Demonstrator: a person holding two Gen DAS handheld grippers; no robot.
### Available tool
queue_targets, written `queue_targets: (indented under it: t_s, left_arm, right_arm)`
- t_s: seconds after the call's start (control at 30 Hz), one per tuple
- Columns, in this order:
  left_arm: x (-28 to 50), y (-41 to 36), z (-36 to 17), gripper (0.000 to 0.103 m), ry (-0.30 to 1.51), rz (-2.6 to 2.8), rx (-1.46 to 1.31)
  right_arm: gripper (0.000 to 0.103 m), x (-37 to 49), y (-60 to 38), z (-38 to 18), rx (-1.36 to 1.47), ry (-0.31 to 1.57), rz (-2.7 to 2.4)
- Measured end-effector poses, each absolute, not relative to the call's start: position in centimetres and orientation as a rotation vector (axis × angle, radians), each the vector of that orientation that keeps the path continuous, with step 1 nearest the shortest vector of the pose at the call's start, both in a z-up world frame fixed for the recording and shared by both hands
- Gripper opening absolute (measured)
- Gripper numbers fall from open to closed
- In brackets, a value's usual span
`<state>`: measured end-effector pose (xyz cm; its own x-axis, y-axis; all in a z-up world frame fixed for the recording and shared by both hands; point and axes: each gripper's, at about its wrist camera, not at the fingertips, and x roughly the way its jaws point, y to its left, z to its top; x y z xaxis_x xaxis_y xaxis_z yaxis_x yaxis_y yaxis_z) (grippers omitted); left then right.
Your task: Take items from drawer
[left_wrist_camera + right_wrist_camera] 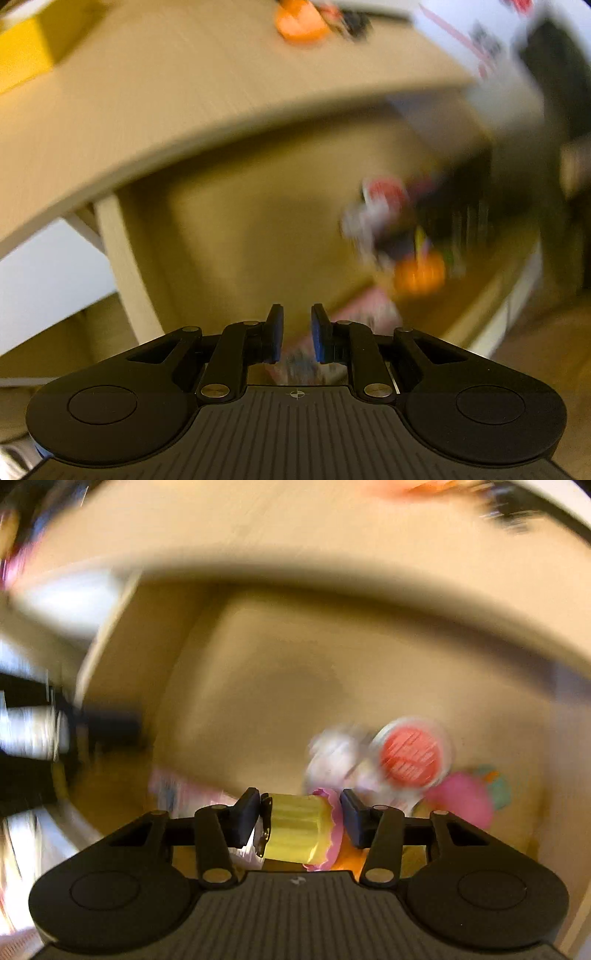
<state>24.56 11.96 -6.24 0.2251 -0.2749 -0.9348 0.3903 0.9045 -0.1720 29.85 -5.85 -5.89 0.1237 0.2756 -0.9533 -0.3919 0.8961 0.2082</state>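
We have the right gripper (299, 821) clamped on the yellow toy cupcake (295, 827), its long axis lying crosswise between the pads above the drawer (258, 664), while the left gripper (297, 332), slightly parted and empty, hangs farther off.

Motion blur smears both views. Ahead and right of the left gripper (297, 332), a jumble of items (399, 236) in the drawer (236, 229) is too smeared to name. Beyond the right gripper (299, 818), a red-topped round thing (412, 753), perhaps a lid, and a pink shape (461, 801) stay unclear. The worktop (192, 81) runs off the frame's edges.
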Motion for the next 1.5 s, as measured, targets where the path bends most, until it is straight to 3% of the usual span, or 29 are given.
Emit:
queue_targets:
  t_s: [0.2,0.43,0.73,1.0,1.2,1.37,1.5]
  left_arm:
    - [25.7,9.2,-9.1,0.013,1.487,-0.656,0.1]
    - [27.3,6.6,-11.1,0.012,1.582,-0.688,0.151]
    - [31.2,6.0,-11.1,0.013,1.397,-0.488,0.214]
    - [32.1,9.8,-7.7,0.015,1.274,-0.481,-0.314]
    - [32.6,7.0,-10.3,0.016,1.384,-0.292,-0.2]
    - [32.3,6.4,-11.4,0.016,1.48,-0.386,-0.314]
    - [32.2,3.7,-12.2,0.015,1.49,-0.406,-0.144]
  right_arm:
    - [0.047,31.6,-9.4,-2.2,-0.023,1.208,0.371]
    - [0.042,29.7,-11.5,-2.4,0.03,1.178,0.325]
    - [0.042,26.5,-16.9,-3.7,0.131,1.127,0.264]
    - [0.042,25.8,-18.3,-2.0,0.139,1.052,0.267]
    - [0.042,25.4,-17.6,-1.1,0.111,1.015,0.318]
    - [0.042,25.4,-17.8,-1.5,0.09,1.027,0.309]
    - [0.042,25.4,-17.4,-2.8,0.063,1.06,0.321]
